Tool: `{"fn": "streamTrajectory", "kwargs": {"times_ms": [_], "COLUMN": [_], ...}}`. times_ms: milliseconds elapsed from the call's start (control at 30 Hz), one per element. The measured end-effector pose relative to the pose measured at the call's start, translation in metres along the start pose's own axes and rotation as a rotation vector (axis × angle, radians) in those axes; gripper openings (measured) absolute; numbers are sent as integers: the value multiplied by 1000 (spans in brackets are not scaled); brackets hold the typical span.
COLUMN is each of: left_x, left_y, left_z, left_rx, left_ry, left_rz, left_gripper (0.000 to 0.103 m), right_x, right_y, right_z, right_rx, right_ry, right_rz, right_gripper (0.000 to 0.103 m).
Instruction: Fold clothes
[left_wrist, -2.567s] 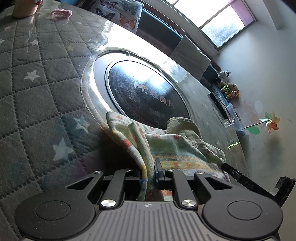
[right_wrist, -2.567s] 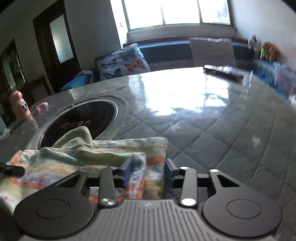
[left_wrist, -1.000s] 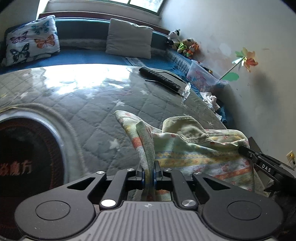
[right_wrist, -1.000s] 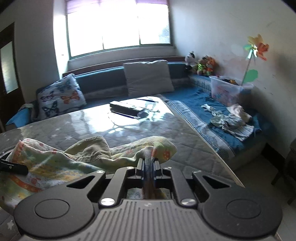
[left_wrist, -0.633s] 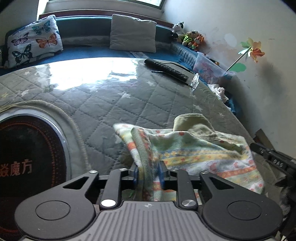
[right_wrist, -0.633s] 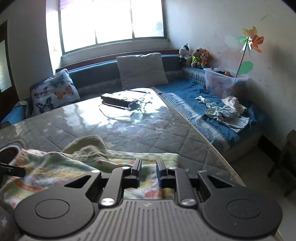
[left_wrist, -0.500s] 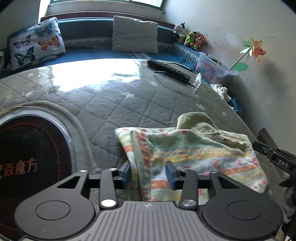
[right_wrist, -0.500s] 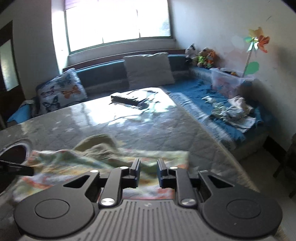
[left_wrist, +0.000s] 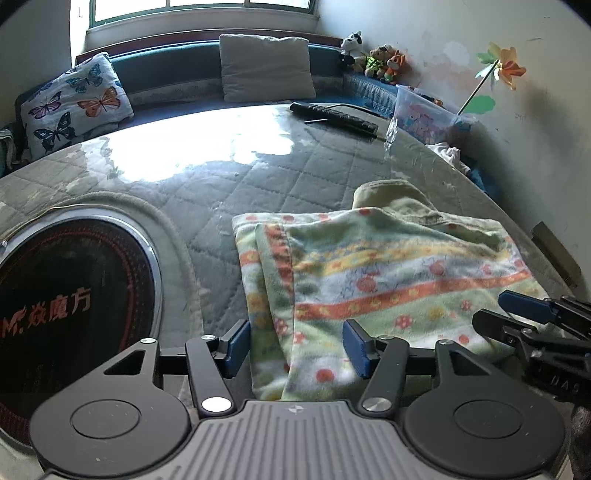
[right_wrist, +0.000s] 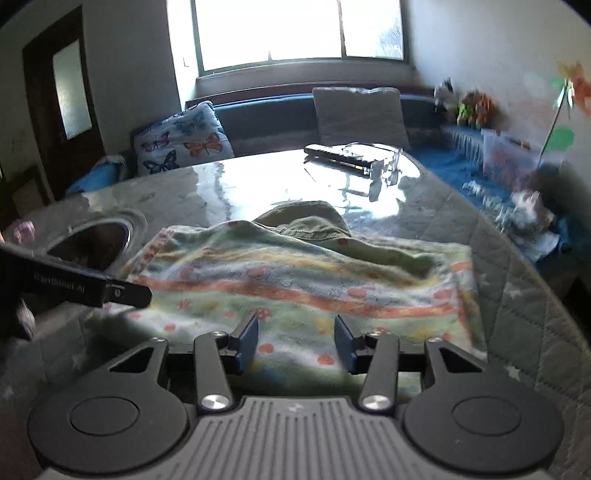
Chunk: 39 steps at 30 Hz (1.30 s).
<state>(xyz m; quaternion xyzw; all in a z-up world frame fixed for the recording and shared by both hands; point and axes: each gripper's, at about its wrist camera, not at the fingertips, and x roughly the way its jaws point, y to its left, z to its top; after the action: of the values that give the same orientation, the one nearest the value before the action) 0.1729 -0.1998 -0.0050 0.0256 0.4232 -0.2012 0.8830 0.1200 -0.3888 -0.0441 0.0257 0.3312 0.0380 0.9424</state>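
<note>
Left hand-held gripper (left_wrist: 295, 345): released, jaws opening, blue pads clear of the cloth on both sides. The near edge of the patterned garment (left_wrist: 369, 266) lies between them, not pinched.

Right hand-held gripper (right_wrist: 297, 341): also released, jaws opening, with the same garment's near edge in the gap and neither pad pressing on it. Its fingers show at the right edge of the left wrist view, just beside the cloth's right corner.

Garment: striped green, yellow and orange print, folded over on itself and lying flat on the quilted counter (left_wrist: 258, 177). An olive-green piece (left_wrist: 391, 192) pokes out from under its far edge.

Left of the garment, a round dark inset (left_wrist: 70, 295) in the counter. At the far edge, a long black object (left_wrist: 332, 116). Beyond, a bench with a butterfly cushion (left_wrist: 74, 103) and a grey cushion (left_wrist: 266, 66).
</note>
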Motion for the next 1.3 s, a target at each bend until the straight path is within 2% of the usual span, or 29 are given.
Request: {"fn": "streamTrajectory", "kwargs": {"times_ms": [233,533,833,1000,1067,1300], "left_x": [-15,-36,-62,-77,-83,-102], "left_y": [-2,-3,-8,-8,-8,-8], "left_z": [-7,-21,-39,-49,-52,-62], "left_rx": [3,5,26,39,42,41], "left_ry": [-34,-65,-122,-149,-157,-176], "left_rz": [10,29,59,59,64,79], "left_gripper": [67,81,94,98,103,103], "right_x": [-14,-22,-35,-41,-43,-50], "right_y": [10,18,28,37,40,51], "right_z": [-1,-10,-22,-30,-32,-38], "right_rx": [9,37,46,43,41,38], "right_ry": [-21,-27,-35,-34,-35,-37], "right_rz": [-3,-36,-58,-61,-64,-66], "right_gripper": [69,89,101,103,103,103]}}
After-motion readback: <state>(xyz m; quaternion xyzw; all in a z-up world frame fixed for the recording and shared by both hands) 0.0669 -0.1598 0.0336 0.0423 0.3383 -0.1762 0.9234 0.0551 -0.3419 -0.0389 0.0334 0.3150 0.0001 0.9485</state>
